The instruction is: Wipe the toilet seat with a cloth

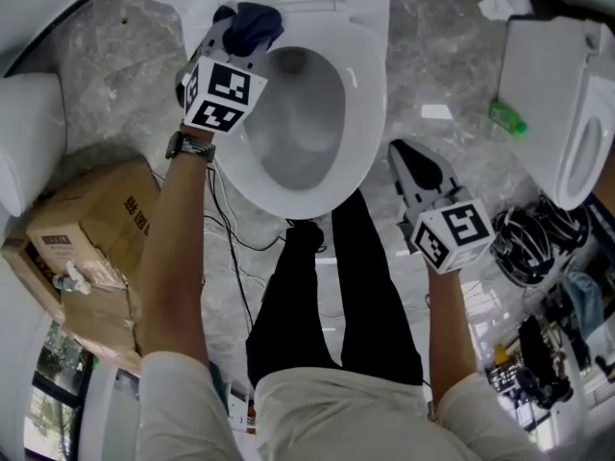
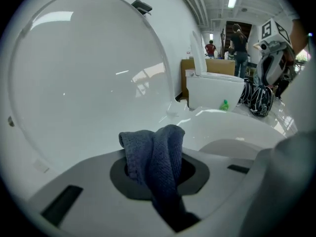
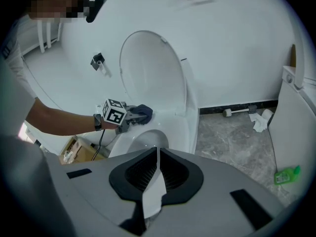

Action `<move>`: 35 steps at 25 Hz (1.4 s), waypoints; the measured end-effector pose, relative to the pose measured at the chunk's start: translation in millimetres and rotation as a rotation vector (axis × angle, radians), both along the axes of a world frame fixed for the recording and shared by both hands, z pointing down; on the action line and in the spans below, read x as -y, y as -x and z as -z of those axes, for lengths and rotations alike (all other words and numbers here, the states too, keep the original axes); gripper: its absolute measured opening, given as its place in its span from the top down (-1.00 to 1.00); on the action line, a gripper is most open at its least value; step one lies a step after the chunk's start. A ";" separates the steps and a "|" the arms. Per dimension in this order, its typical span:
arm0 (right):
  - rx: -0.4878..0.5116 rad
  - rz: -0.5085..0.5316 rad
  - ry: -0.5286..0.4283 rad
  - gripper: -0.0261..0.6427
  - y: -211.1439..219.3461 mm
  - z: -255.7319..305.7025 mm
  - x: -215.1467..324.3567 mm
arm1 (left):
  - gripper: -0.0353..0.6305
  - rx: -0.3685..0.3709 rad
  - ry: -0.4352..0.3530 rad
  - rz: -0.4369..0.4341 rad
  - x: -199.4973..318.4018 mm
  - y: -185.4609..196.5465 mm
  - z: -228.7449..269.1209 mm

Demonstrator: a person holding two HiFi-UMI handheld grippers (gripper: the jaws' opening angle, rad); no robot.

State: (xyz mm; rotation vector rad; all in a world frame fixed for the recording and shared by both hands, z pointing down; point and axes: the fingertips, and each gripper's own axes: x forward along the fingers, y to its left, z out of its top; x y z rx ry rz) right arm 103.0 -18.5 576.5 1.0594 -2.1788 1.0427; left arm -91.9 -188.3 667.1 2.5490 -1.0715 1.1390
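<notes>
- where's the cloth (image 1: pixel 258 22)?
- clamped in the left gripper (image 1: pixel 240 33), at the back rim of the toilet seat (image 1: pixel 370 84), near the raised lid (image 3: pixel 153 78).
- right gripper (image 1: pixel 405 152)?
- jaws together, empty, beside the seat's front.

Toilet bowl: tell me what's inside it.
Only bare white porcelain and the drain opening show inside the toilet bowl. The left gripper, shut on the dark blue cloth, covers a rear corner of the seat, hiding what lies beneath.
</notes>
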 end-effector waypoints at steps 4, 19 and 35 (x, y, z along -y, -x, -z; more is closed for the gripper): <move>0.001 -0.006 -0.004 0.80 -5.3 0.1 1.8 | 0.71 -0.052 -0.013 0.023 5.5 -13.7 2.2; -0.044 -0.066 -0.093 0.80 -42.2 31.7 -1.5 | 0.72 -0.242 -0.022 -0.068 -11.1 -111.4 40.8; -0.091 -0.046 -0.371 0.80 -38.3 214.6 -27.1 | 0.72 -0.366 -0.158 0.141 -114.9 -64.1 240.8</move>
